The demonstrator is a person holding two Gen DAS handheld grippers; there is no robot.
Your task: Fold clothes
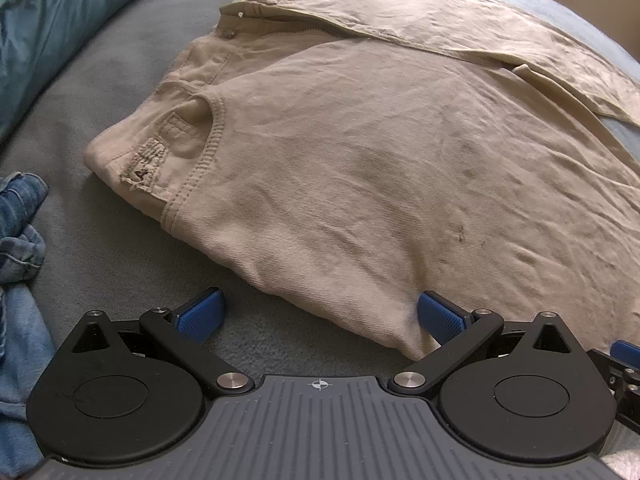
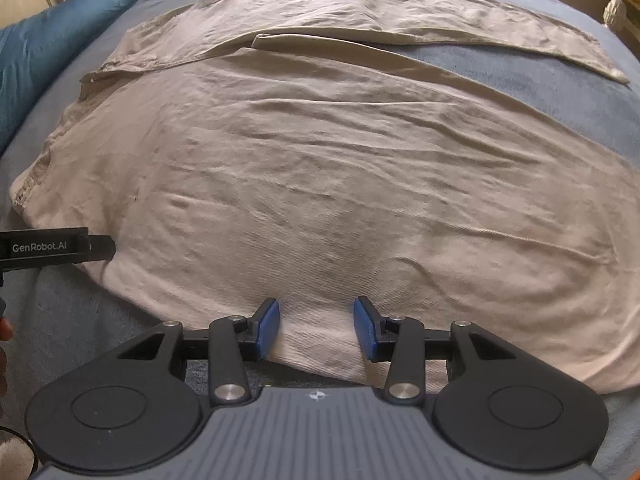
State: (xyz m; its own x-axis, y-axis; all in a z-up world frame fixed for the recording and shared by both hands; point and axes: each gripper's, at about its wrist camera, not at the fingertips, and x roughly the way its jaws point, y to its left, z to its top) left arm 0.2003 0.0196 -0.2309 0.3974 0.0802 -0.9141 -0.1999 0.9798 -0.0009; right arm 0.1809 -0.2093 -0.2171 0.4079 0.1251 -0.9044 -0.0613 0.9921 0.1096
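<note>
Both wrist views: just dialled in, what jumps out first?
The beige trousers fill both views, spread on a grey-blue bedcover, one leg splayed off at the back. Both grippers sit open at the near edge: the right gripper straddles the hem, the left gripper at its corner. Crumpled jeans lie far left.

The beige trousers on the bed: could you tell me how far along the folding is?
Done: the beige trousers lie spread flat on the bed, legs still apart. In hand: left gripper and right gripper stand open at the near edge, nothing pinched. Left: every fold, plus the jeans heaped aside.
</note>
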